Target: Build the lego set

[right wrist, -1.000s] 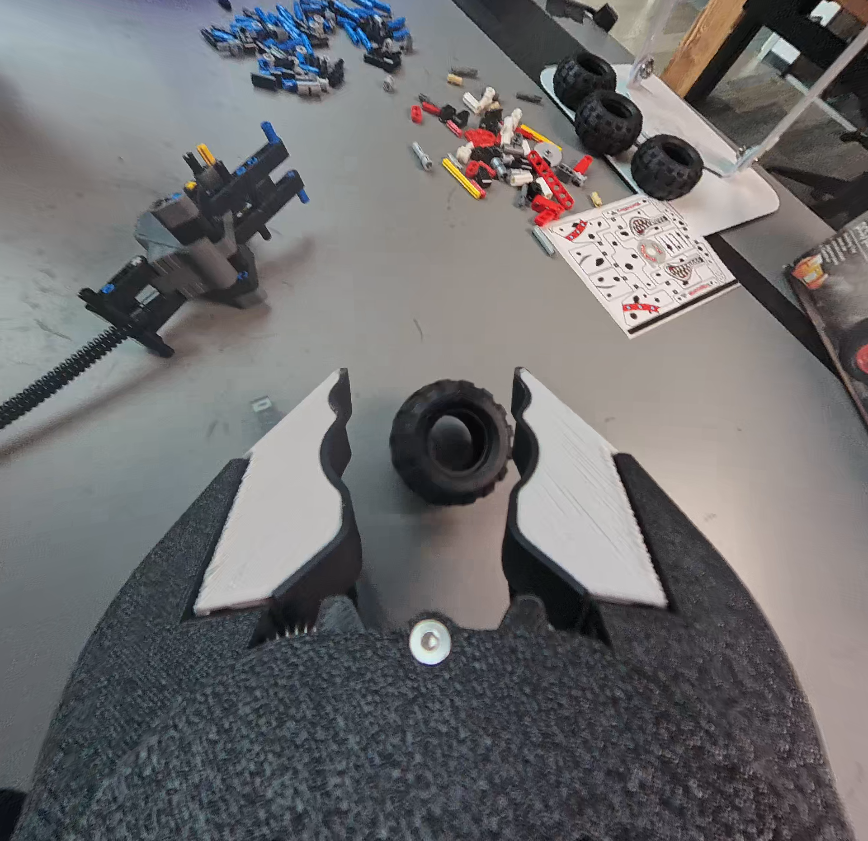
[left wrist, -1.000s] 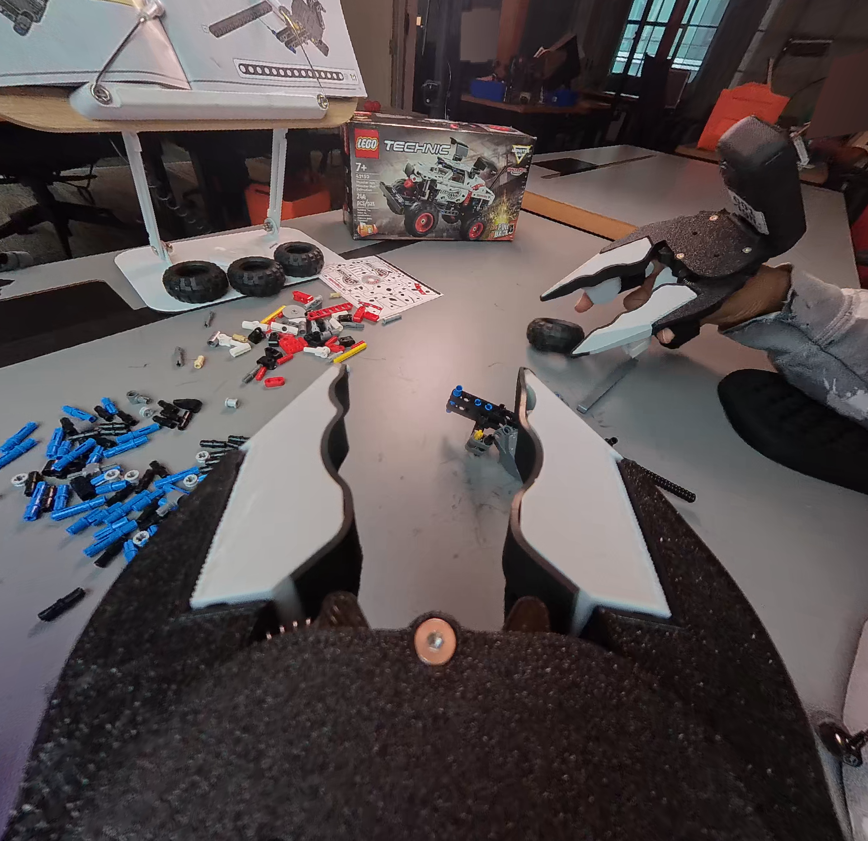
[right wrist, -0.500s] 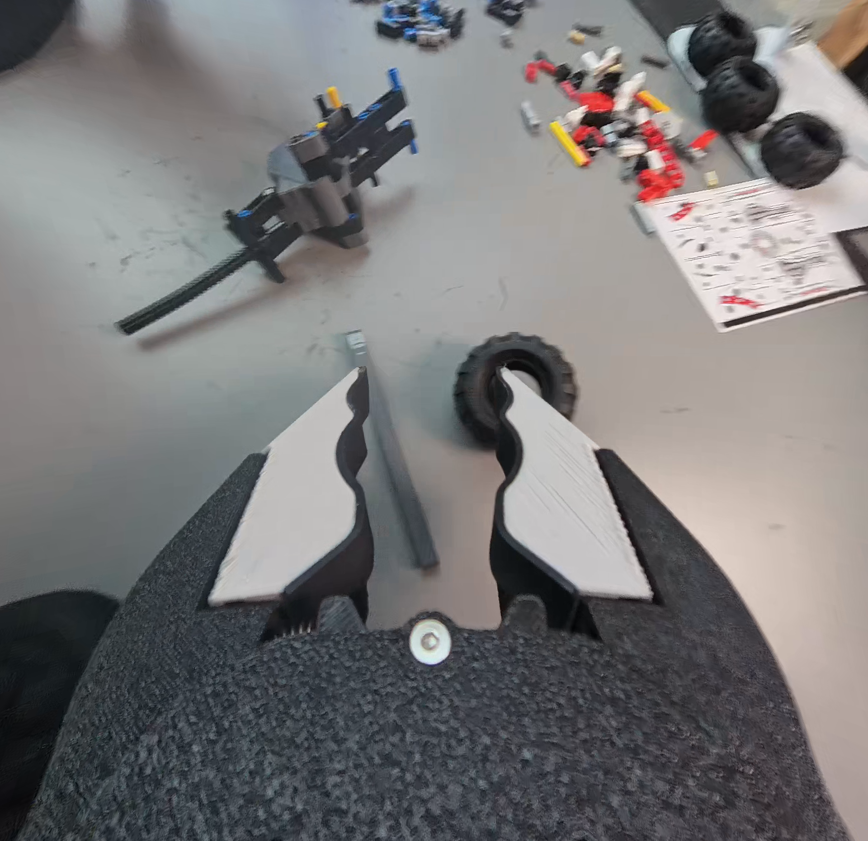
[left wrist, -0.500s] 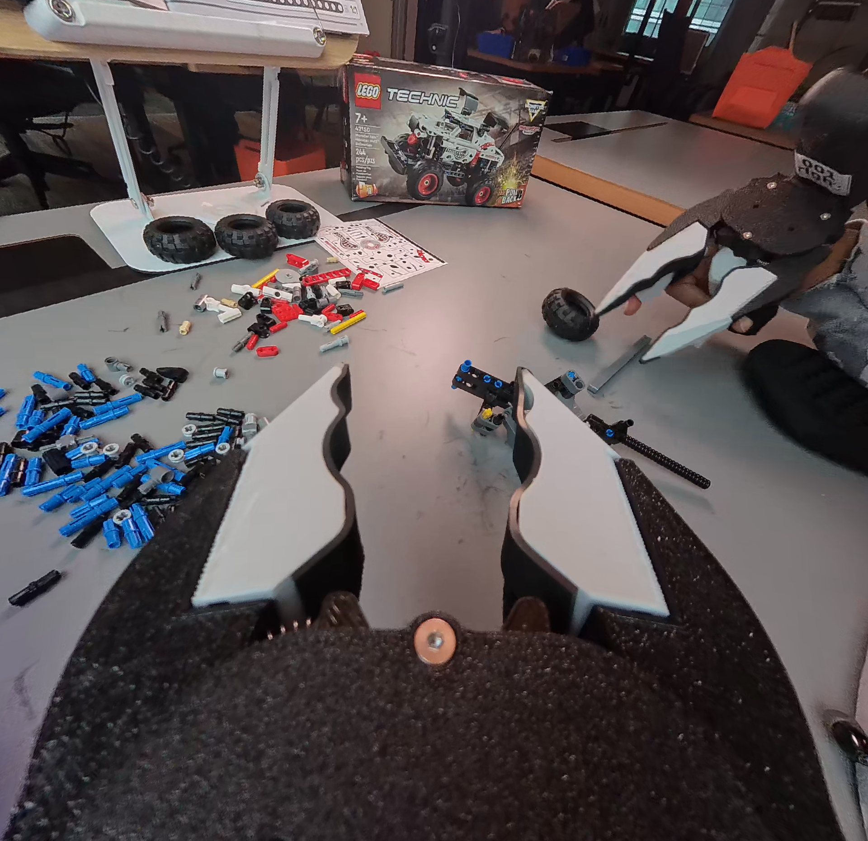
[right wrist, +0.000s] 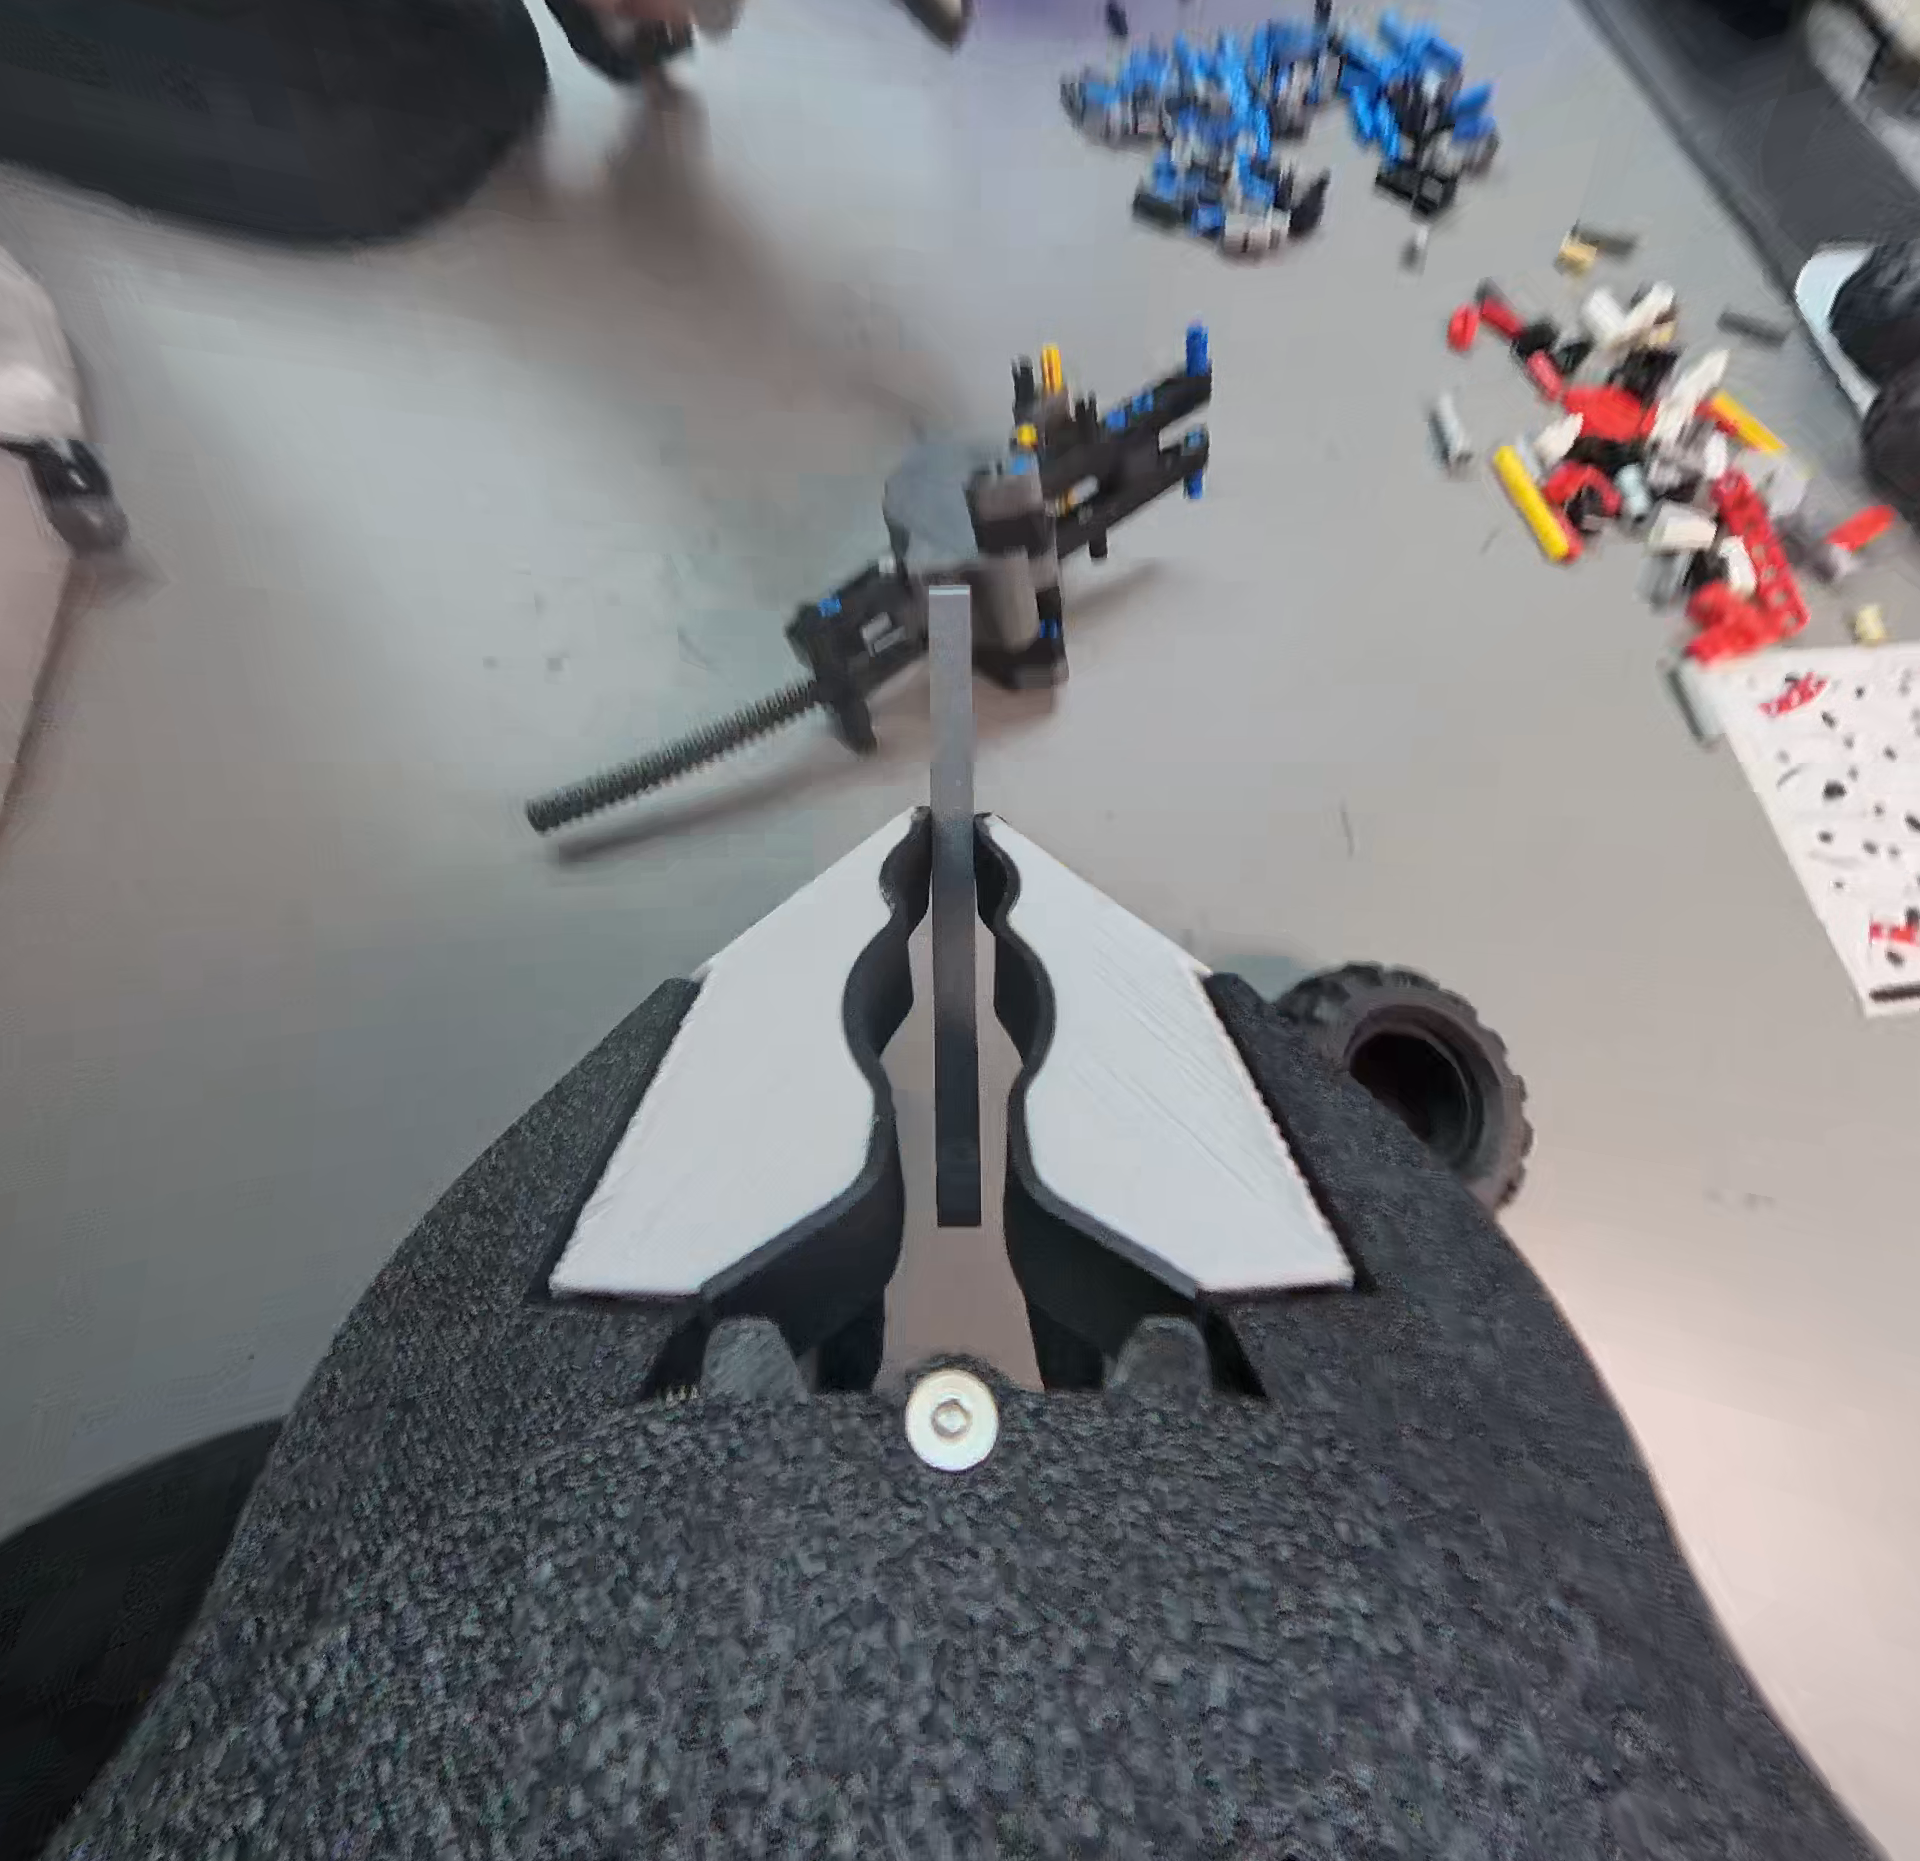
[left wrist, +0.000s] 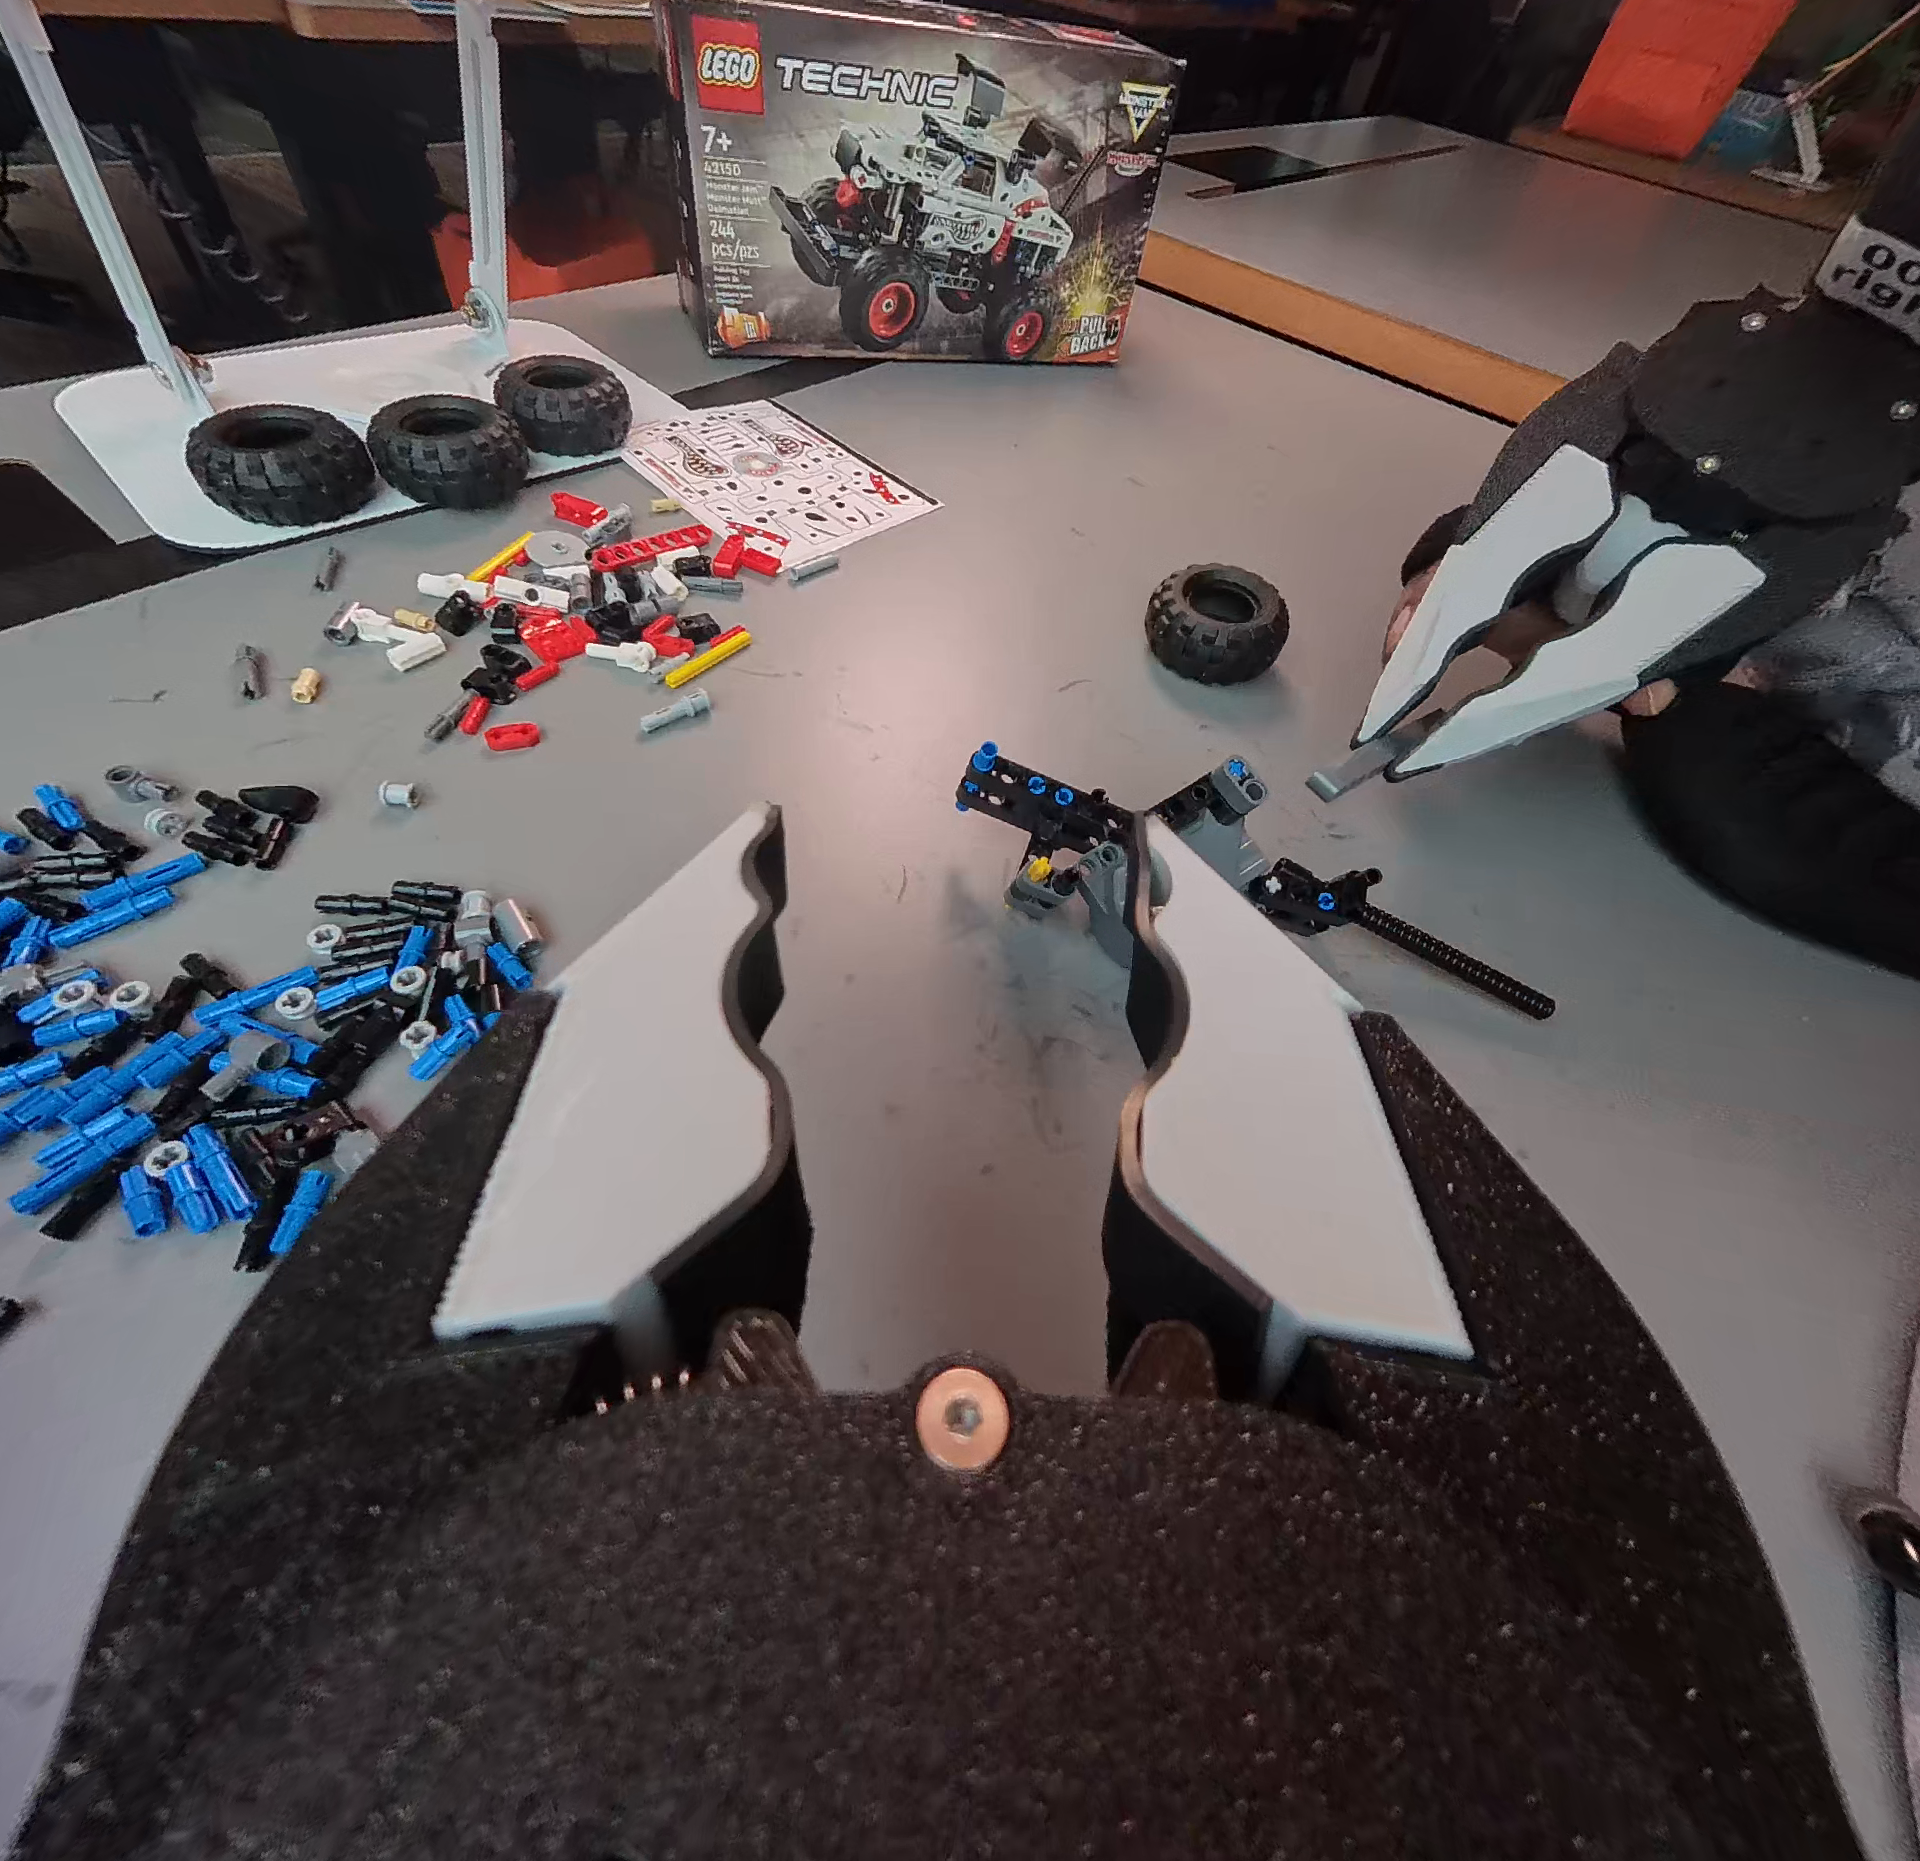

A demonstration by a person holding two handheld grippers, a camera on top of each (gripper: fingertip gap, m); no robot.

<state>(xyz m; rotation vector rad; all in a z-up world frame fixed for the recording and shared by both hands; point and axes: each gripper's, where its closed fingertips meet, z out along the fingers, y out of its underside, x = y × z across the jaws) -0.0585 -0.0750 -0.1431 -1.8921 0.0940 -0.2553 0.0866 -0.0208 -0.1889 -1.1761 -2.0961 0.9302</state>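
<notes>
The left white-fingered black gripper [left wrist: 956, 845] hangs low, jaws wide apart. The right white-fingered black gripper [right wrist: 952, 824] is clamped on a thin grey bar [right wrist: 950, 689], tilted downward.

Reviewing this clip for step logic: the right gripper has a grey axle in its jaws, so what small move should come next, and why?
Probably carry the grey axle toward the partly built assembly and line its free end up with it. The right gripper is shut on the axle, which points at the assembly just ahead, while the left gripper is open beside it, seemingly ready to steady it.
</notes>
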